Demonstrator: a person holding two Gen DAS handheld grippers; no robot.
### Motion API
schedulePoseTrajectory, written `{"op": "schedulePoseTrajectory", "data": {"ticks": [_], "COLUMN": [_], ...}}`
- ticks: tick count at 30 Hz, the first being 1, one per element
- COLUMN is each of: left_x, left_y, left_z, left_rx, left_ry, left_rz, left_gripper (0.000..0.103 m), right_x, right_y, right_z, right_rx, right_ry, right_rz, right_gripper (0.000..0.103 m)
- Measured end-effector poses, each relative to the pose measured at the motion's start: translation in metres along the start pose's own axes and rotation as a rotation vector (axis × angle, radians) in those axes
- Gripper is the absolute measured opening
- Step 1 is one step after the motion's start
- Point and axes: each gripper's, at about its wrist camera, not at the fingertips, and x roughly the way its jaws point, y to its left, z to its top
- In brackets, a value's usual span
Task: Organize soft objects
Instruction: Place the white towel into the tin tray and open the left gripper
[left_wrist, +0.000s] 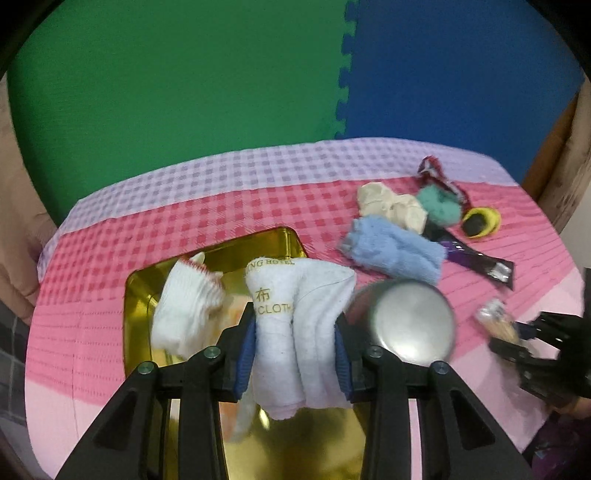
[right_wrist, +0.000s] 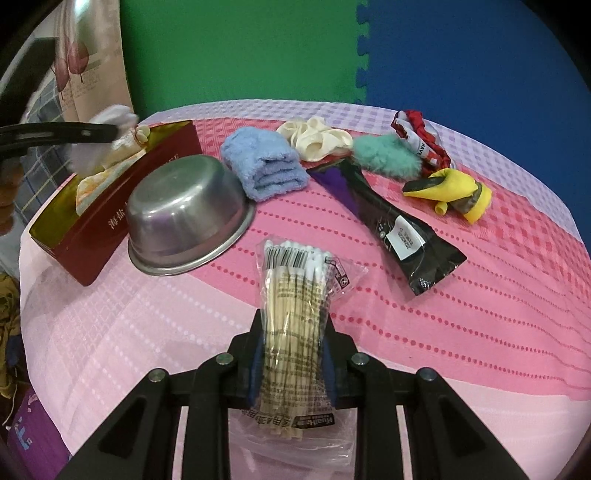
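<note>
My left gripper (left_wrist: 295, 339) is shut on a folded white hotel cloth (left_wrist: 295, 317) and holds it over the open gold-lined tin box (left_wrist: 273, 240). A white glove (left_wrist: 188, 306) lies in the box. My right gripper (right_wrist: 293, 354) is shut on a bag of cotton swabs (right_wrist: 295, 295) above the pink tablecloth. A blue towel (right_wrist: 266, 166), a cream cloth (right_wrist: 317, 138), a teal fluffy item (right_wrist: 388, 155), a red and white cloth (right_wrist: 421, 136) and a yellow and black item (right_wrist: 450, 192) lie at the back right.
An upturned steel bowl (right_wrist: 184, 218) leans against the red side of the box (right_wrist: 92, 243). A black and purple packet (right_wrist: 399, 225) lies right of the bowl. Green and blue foam mats (right_wrist: 258, 48) form the back wall.
</note>
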Motion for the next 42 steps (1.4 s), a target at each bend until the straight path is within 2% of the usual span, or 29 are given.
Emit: {"op": "schedulePoseTrajectory", "data": {"ticks": [8,12,15,22,23,25,28,30,31,32,34,36,42], "left_x": [0.048,0.061,0.069,0.056,0.048,0.027,-0.011,-0.038,-0.048,-0.057,-0.072,-0.084,-0.108], "left_y": [0.01,0.014,0.018,0.018,0.017,0.012,0.004,-0.001,-0.002,-0.004,-0.005,-0.006,-0.017], "left_z": [0.015,0.02,0.023,0.028,0.029,0.028,0.023,0.012,0.005,-0.005,-0.029,-0.057,-0.131], "left_rx": [-0.029,-0.042,-0.062,-0.07,-0.072,-0.068,-0.071,-0.101,-0.114,-0.132,-0.173,-0.212,-0.303], "left_ry": [0.067,0.076,0.093,0.047,0.023,-0.038,-0.125,-0.176,-0.194,-0.204,-0.206,-0.185,-0.117], "left_rz": [0.048,0.073,0.064,0.106,0.11,0.117,0.131,0.145,0.149,0.165,0.198,0.22,0.193], "left_gripper": [0.034,0.038,0.042,0.07,0.078,0.087,0.092,0.095,0.099,0.102,0.102,0.102,0.102], "right_x": [-0.001,-0.001,-0.001,-0.001,-0.001,-0.001,-0.001,-0.001,-0.001,-0.001,-0.001,-0.001,-0.001], "right_y": [-0.003,-0.004,-0.005,-0.005,-0.005,-0.005,-0.005,-0.005,-0.005,-0.005,-0.005,-0.004,-0.004], "right_z": [-0.001,-0.001,-0.001,-0.002,-0.002,-0.002,-0.001,-0.001,-0.001,-0.001,-0.001,-0.001,0.003], "right_rx": [0.021,0.03,0.034,0.035,0.035,0.033,0.031,0.03,0.03,0.03,0.027,0.023,0.031], "right_ry": [-0.01,-0.012,-0.013,-0.014,-0.014,-0.014,-0.013,-0.013,-0.013,-0.013,-0.013,-0.011,0.021], "right_rz": [0.026,0.035,0.04,0.042,0.043,0.041,0.038,0.037,0.037,0.037,0.035,0.031,0.028], "right_gripper": [0.026,0.026,0.026,0.026,0.026,0.026,0.026,0.026,0.026,0.026,0.026,0.026,0.026]}}
